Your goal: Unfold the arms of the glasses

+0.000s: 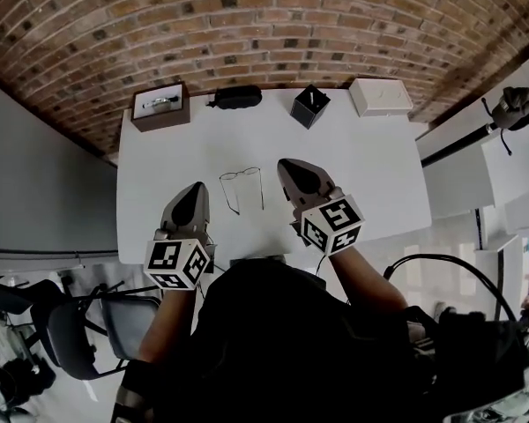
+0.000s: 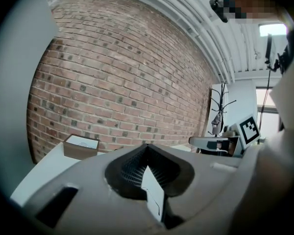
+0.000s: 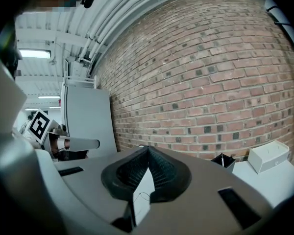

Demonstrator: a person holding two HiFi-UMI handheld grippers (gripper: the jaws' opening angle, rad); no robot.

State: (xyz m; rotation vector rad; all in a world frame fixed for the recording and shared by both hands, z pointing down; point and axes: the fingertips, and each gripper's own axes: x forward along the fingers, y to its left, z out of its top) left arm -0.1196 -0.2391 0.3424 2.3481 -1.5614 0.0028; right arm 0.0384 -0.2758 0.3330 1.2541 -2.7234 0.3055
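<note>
Lying flat on the white table [image 1: 370, 174], the glasses [image 1: 242, 187] have both thin arms sticking straight out toward the person, so they look opened up. The left tongs [image 1: 195, 189] are held up just to the left of them, and the right tongs [image 1: 291, 166] just to the right. Both pairs of tongs are pinched closed with nothing inside. Neither one touches the glasses. I think the job is done, with nothing left to unfold.
</note>
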